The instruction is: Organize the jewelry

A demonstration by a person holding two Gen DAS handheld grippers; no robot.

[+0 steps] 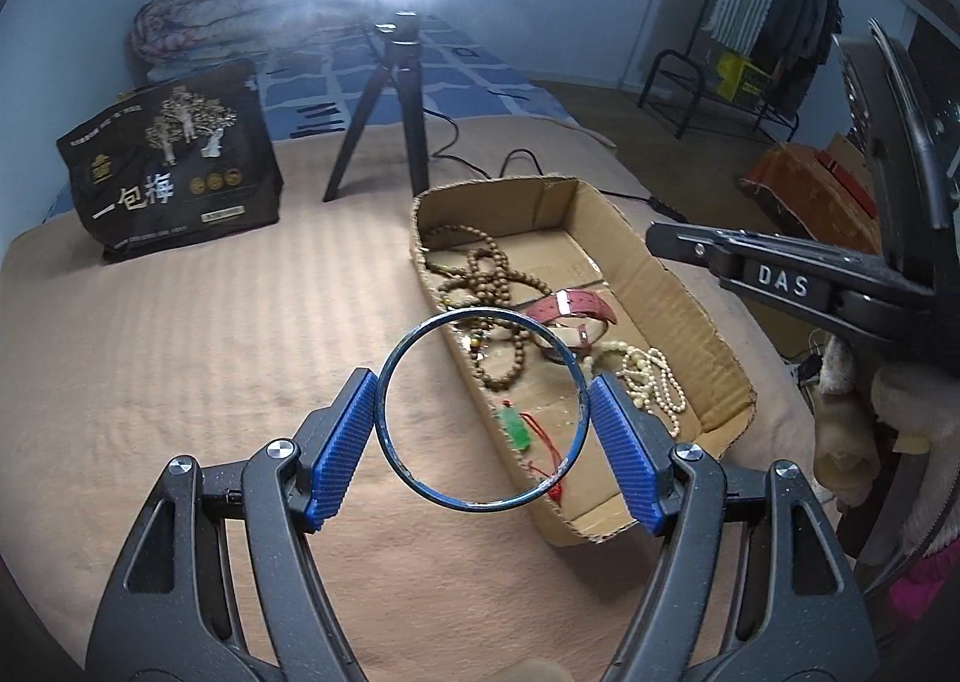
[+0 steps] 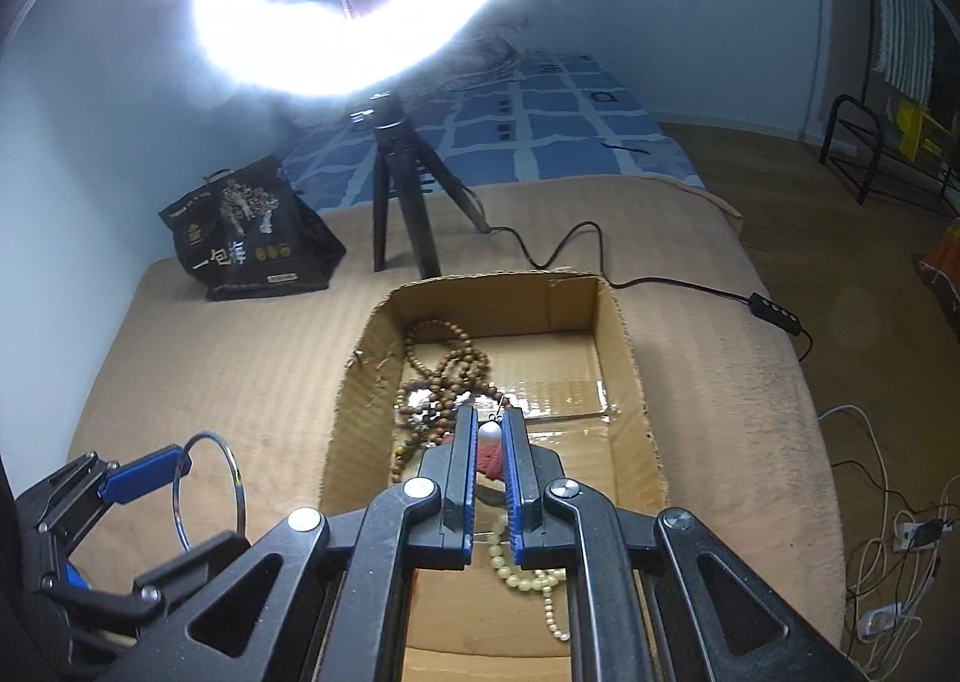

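My left gripper is shut on a thin blue metal bangle, held upright above the blanket just left of the cardboard box. The bangle also shows in the right wrist view. My right gripper is shut on a small white pearl earring above the box. In the box lie brown wooden bead strings, a red watch strap, a cream pearl necklace and a green pendant on a red cord.
A black tripod with a bright ring light stands behind the box, its cable trailing right. A black printed bag stands at back left. The tan blanket's edge drops off to the right, with cables on the floor.
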